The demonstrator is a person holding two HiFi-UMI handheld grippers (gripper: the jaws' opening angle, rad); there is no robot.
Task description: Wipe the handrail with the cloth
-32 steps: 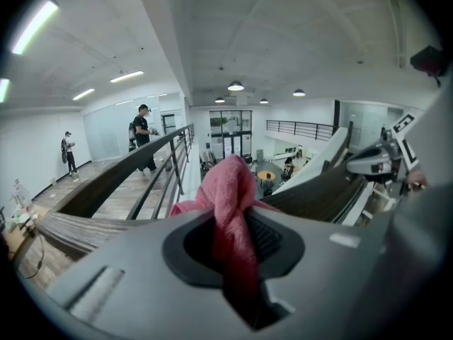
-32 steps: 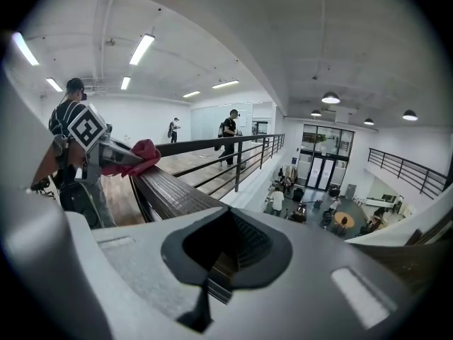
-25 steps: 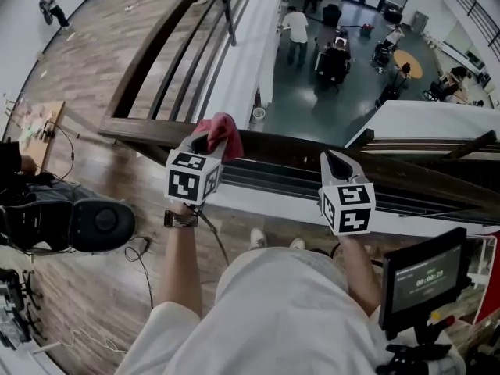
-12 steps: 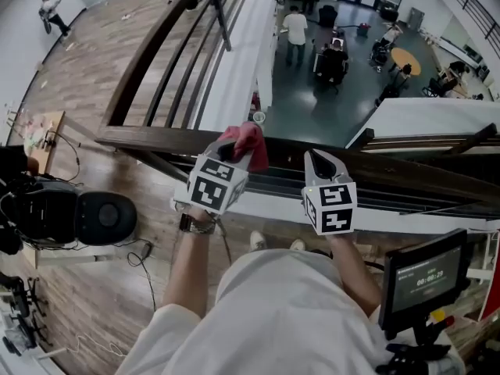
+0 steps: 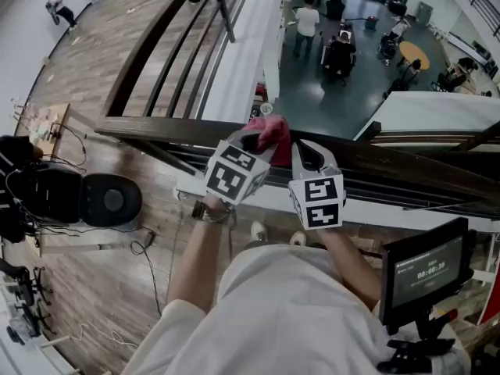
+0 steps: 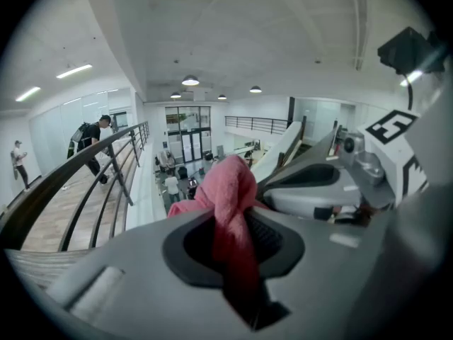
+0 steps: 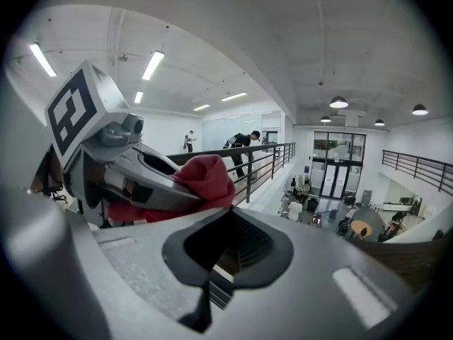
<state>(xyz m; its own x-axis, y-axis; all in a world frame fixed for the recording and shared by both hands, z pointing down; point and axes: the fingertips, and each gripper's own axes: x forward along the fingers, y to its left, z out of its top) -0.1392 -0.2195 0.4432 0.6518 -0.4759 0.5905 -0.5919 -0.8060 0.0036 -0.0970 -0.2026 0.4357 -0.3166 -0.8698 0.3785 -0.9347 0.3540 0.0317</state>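
The dark wooden handrail point(image 5: 391, 162) runs left to right in front of me. My left gripper point(image 5: 262, 141) is shut on a red cloth point(image 5: 271, 130), which sits on top of the rail. In the left gripper view the cloth point(image 6: 230, 197) bulges up between the closed jaws. My right gripper point(image 5: 304, 151) hovers just right of the cloth, nearly touching the left one, shut with nothing held. The right gripper view shows the left gripper and cloth point(image 7: 205, 178) close at its left, with the rail bars below.
Past the rail is a drop to a lower floor point(image 5: 344, 92) with people and furniture. A second railing point(image 5: 156, 45) leads away at the left. A black chair point(image 5: 109, 200) and cables lie on the wood floor at my left; a monitor point(image 5: 426, 268) stands at the right.
The left gripper has slid the cloth rightward along the rail. The right gripper has moved left, so the two now sit side by side.
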